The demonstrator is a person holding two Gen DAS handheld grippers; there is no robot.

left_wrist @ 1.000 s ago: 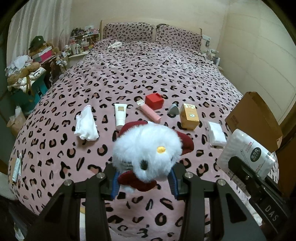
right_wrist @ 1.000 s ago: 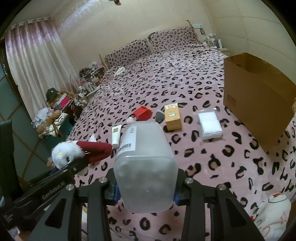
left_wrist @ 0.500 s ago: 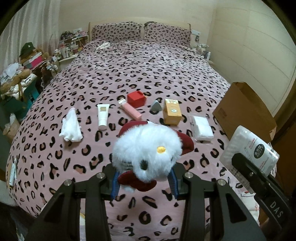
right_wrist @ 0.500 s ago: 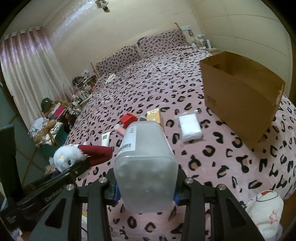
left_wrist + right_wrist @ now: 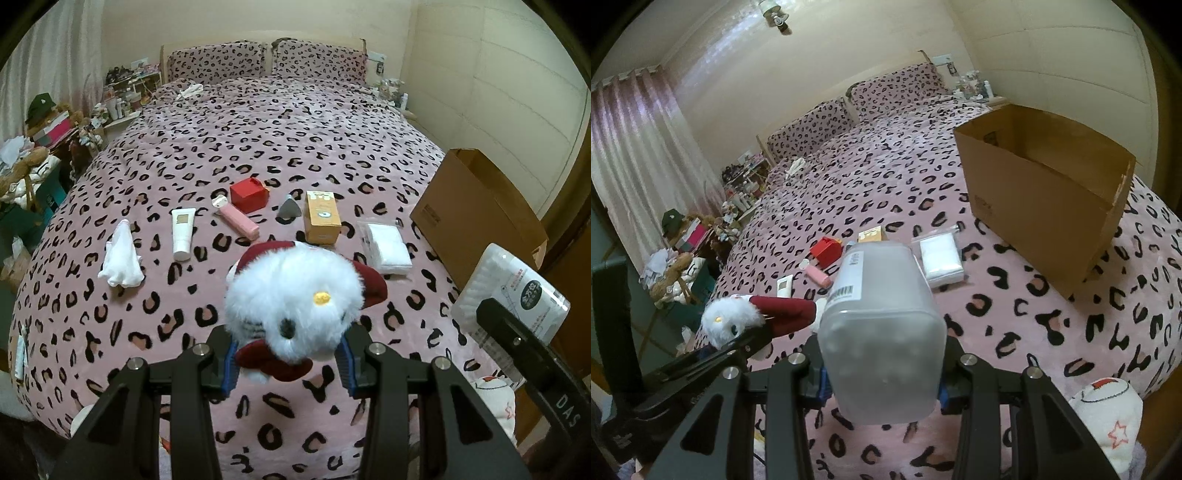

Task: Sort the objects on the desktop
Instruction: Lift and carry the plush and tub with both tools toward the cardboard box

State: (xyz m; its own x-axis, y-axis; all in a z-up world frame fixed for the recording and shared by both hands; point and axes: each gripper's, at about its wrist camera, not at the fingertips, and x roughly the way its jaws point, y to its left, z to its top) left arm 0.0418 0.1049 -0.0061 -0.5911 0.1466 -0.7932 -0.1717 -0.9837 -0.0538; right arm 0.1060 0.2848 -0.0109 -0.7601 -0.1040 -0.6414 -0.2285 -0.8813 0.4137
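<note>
My left gripper (image 5: 290, 365) is shut on a white fluffy plush toy (image 5: 295, 302) in a dark red outfit, held above the near part of the bed. My right gripper (image 5: 882, 376) is shut on a frosted plastic cotton-swab box (image 5: 882, 325) with a barcode label; that box (image 5: 513, 295) also shows at the right of the left wrist view. The plush toy (image 5: 735, 317) appears at the left of the right wrist view. An open brown cardboard box (image 5: 1045, 199) stands on the bed to the right, seen too in the left wrist view (image 5: 476, 206).
On the leopard-print bedspread (image 5: 280, 140) lie a white cloth (image 5: 122, 258), a white tube (image 5: 183, 232), a pink stick (image 5: 238, 221), a red box (image 5: 249, 194), a grey wedge (image 5: 289, 209), an orange carton (image 5: 322, 218) and a bagged white pad (image 5: 386, 243). Cluttered shelves stand left.
Both grippers have shifted right across the bed with their loads. The row of items has slid left in both views and the cardboard box now looms larger in the right wrist view.
</note>
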